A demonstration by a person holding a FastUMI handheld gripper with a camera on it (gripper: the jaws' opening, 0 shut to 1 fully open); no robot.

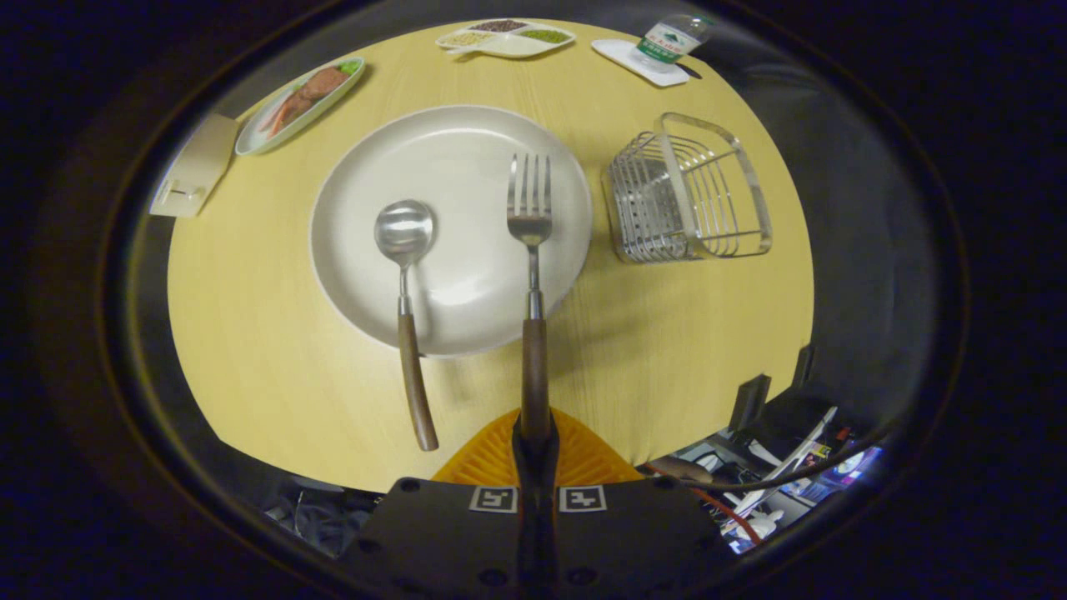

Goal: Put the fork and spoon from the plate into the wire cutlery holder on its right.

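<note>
A fork (pixel 530 218) with a brown wooden handle runs straight out from between my fingers. My gripper (pixel 535 432) is shut on the end of that handle. The fork's tines hang over the right half of a white round plate (pixel 467 142), and its shadow falls on the plate and table. A matching spoon (pixel 404 250) lies to the left of the fork, with its bowl on the plate and its handle resting over the near rim onto the table. The wire cutlery holder (pixel 685 193) stands upright just right of the plate, beyond my fingers.
The round wooden table (pixel 250 317) also carries an oval dish of food (pixel 302 102) at the far left, a divided snack tray (pixel 504 37) at the back, a bottle (pixel 668 40) on a white tray, and a beige block (pixel 193 165). Clutter lies below the table's near right edge.
</note>
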